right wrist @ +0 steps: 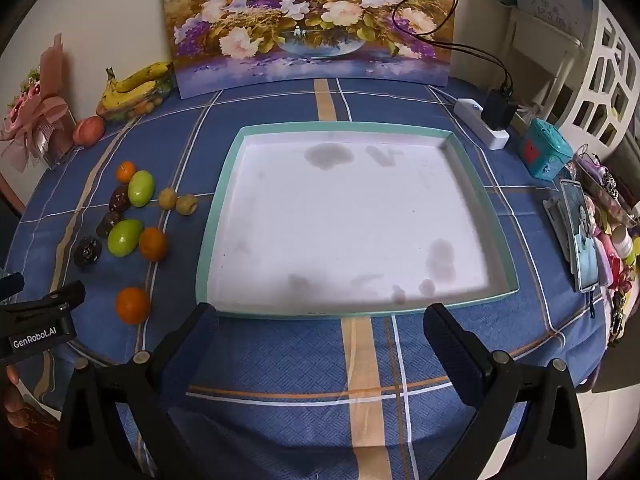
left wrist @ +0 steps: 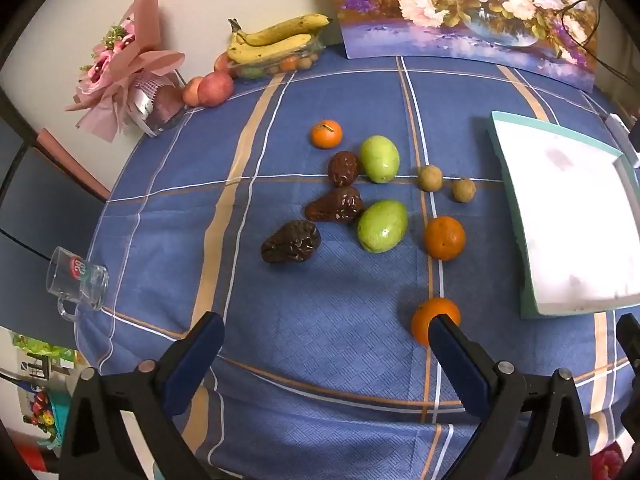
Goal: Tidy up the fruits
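Both the left gripper (left wrist: 326, 338) and the right gripper (right wrist: 320, 320) hang with fingers spread wide, holding nothing. An orange (left wrist: 430, 316) lies just beyond the left gripper's right finger. Farther on the tabletop (left wrist: 320, 288) lie loose fruits: dark dates (left wrist: 291, 241), green mangoes (left wrist: 382, 226). The white tray (right wrist: 218, 208) sits beside them, bananas (left wrist: 272, 40) at the far edge.

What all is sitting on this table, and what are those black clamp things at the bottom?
oranges: 3, orange, loose on cloth
green fruits: 2, green, mid-cluster
dark wrinkled fruits: 3, brown, left of the green ones
small round fruits: 2, tan, near tray
tray: 1, white with teal rim, holding nothing
bananas: 1 bunch, yellow, back
painting: 1, floral, against wall
glass mug: 1, clear, left edge
left gripper: open
right gripper: open
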Tool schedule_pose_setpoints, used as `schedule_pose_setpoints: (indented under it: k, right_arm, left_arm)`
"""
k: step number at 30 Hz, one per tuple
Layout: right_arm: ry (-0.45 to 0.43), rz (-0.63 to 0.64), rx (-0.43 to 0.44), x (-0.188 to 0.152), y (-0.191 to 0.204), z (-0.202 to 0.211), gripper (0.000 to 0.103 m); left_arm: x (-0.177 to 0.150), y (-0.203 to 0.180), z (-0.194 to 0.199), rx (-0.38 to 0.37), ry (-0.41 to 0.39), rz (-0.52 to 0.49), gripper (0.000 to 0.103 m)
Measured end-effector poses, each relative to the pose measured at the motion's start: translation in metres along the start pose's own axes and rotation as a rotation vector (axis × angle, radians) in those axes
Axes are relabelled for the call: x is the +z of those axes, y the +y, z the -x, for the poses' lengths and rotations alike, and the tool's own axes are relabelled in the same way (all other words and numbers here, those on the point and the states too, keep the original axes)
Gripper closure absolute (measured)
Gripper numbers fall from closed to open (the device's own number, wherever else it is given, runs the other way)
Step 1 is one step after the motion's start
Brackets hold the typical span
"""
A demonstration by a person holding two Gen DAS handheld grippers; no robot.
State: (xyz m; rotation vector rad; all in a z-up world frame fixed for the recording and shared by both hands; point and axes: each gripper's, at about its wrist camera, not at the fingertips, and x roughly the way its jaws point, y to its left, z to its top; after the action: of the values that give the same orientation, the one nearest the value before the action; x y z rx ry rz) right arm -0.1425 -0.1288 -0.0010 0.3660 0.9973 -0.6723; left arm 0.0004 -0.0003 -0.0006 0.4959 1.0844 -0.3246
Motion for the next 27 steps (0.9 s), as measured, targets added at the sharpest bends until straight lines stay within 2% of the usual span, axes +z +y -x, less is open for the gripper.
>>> schedule_pose_setpoints:
  k: [11, 27]
  right_arm:
    - [0.000, -0.001, 0.001, 0.000, -0.002, 0.000, 0.001]
    - [0.006, -0.005, 0.002, 0.000, 0.000, -0.003, 0.001]
  left_arm:
    - [0.006, 0.000, 0.013, 0.009, -0.010, -0.020, 0.000]
    - [0.000, -0.001, 0.008, 0.011, -0.019, -0.007, 0.000]
